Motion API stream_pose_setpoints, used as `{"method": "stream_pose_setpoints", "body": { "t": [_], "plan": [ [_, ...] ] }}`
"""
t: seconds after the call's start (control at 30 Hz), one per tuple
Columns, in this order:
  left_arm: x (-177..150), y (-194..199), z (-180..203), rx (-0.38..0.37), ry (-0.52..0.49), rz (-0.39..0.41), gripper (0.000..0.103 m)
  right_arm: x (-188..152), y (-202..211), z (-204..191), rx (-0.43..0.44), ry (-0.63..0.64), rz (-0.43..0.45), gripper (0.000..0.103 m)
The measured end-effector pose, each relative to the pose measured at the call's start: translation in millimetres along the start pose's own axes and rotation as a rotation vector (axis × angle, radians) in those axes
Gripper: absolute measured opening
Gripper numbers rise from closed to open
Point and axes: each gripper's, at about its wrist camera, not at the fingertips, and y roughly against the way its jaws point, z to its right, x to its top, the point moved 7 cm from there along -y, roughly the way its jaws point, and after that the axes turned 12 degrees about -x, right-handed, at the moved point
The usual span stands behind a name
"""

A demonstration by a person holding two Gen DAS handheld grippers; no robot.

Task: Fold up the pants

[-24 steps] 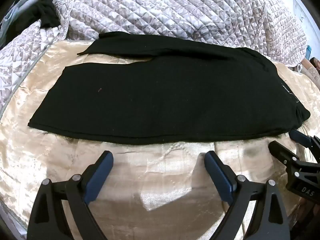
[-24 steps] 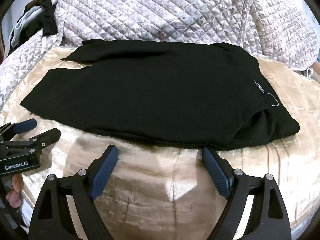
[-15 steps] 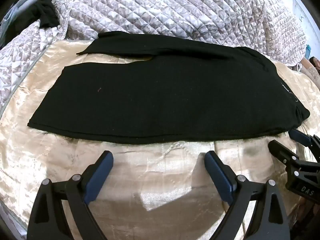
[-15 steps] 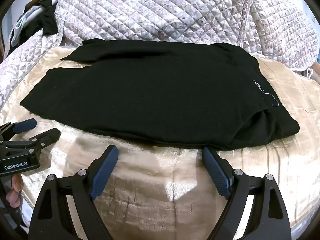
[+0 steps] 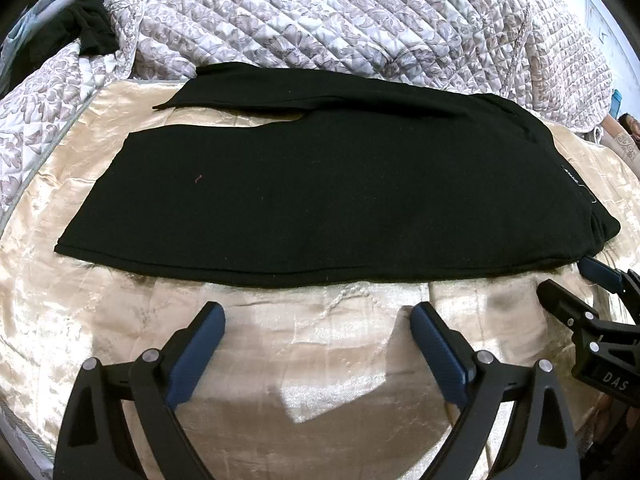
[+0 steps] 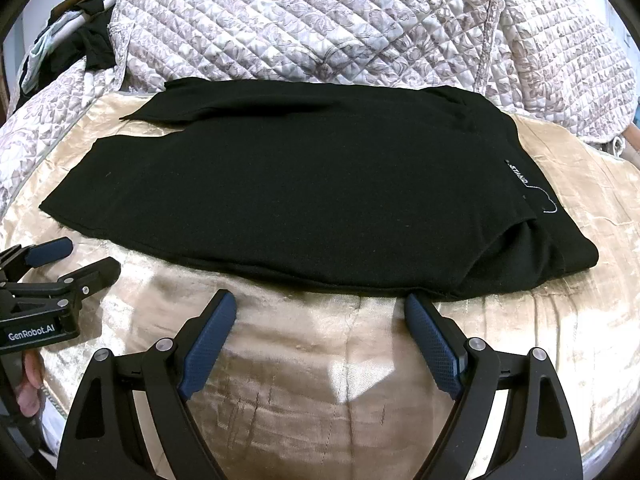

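Both hand-held grippers (image 5: 316, 316) (image 6: 320, 306) agape, empty

A bare strip of gold bedspread (image 5: 320, 344) is lying open before the black pants (image 5: 320, 184), while the heaped quilt (image 5: 360, 20) is blocking the far side and the right tongs (image 5: 588, 284) are crowding the waistband corner.
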Motion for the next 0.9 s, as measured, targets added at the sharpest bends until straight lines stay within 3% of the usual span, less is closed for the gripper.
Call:
{"method": "stream_pose_setpoints", "body": {
  "t": [0.9],
  "plan": [
    [-2.8, -3.8, 5.0, 0.001, -0.002, 0.004, 0.097, 0.1, 0.5, 0.1, -0.001, 0.001, 0.002, 0.086]
  ]
}}
